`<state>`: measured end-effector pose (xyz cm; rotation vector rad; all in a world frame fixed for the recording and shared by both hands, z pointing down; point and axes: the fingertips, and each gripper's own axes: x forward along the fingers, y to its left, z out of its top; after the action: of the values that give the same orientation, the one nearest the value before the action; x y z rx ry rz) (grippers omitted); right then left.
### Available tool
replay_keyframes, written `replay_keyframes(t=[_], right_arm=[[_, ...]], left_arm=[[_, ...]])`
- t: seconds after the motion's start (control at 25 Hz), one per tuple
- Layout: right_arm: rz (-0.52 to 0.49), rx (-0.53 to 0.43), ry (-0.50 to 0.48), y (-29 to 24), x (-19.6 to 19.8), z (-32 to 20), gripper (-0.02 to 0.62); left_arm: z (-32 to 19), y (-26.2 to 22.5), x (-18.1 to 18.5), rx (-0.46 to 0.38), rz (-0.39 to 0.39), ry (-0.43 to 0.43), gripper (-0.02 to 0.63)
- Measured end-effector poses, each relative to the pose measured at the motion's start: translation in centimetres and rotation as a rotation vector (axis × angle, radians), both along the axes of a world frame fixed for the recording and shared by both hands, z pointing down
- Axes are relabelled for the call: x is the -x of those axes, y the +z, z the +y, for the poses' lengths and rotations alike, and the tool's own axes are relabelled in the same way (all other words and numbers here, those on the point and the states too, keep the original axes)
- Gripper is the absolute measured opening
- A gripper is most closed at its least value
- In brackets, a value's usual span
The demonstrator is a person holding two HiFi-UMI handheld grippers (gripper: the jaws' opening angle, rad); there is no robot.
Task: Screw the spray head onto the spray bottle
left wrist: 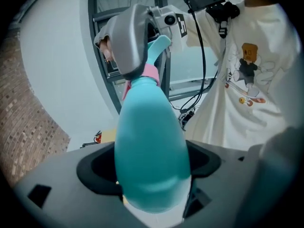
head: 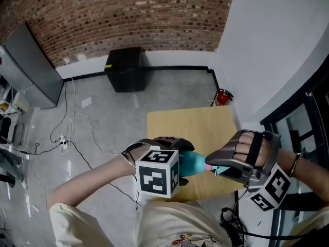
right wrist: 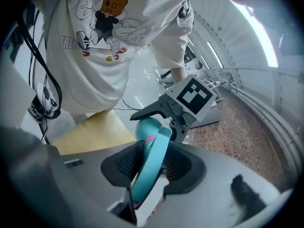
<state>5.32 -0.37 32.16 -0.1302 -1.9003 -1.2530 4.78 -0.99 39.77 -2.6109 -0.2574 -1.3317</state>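
Left claw (left wrist: pixel 152 184) clamps the belly of the teal bottle (left wrist: pixel 149 137). Right claw (right wrist: pixel 151 167) grips the spray head (right wrist: pixel 159 141) at its neck, above the tabletop (head: pixel 190 125). Smooth, light plastic, probably empty and slippery: hold the belly firmly and turn the head near its base.

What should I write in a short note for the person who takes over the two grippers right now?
Left gripper: shut on the spray bottle, held in the air over the yellow table.
Right gripper: shut on the spray head, whose pink collar sits at the bottle's neck.
Done: head and bottle are brought together.
Left: turn the head until tight; how far it is threaded cannot be seen.
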Motion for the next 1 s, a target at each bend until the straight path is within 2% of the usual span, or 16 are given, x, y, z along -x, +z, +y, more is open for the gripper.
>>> replay_keyframes(t=[0.08,0.28,0.4,0.6,0.72,1.0], right_arm=[[0.005,-0.044,-0.021,-0.2,0.0,0.1,0.133],[-0.006,-0.124,-0.049,-0.7,0.0,0.1,0.133],[0.013,-0.215,-0.095,-1.0,0.0,0.2,0.133],[0.045,-0.195,-0.096,-0.2,-0.6,0.6,0.133],[0.053,-0.180,-0.085,-0.2,-0.5,0.5,0.133],[0.090,-0.111,-0.047,0.1,-0.7,0.1,0.133]], left_arm=[[0.2,-0.1,0.0,0.011,-0.013,0.011,0.413],[0.7,-0.8,0.4,0.126,0.006,0.040,0.413],[1.0,-1.0,0.4,0.150,-0.004,0.056,0.413],[0.9,-0.5,0.5,0.082,-0.061,0.091,0.413],[0.7,-0.5,0.6,0.058,-0.069,0.097,0.413],[-1.1,-0.9,0.5,-0.142,-0.111,0.063,0.413]])
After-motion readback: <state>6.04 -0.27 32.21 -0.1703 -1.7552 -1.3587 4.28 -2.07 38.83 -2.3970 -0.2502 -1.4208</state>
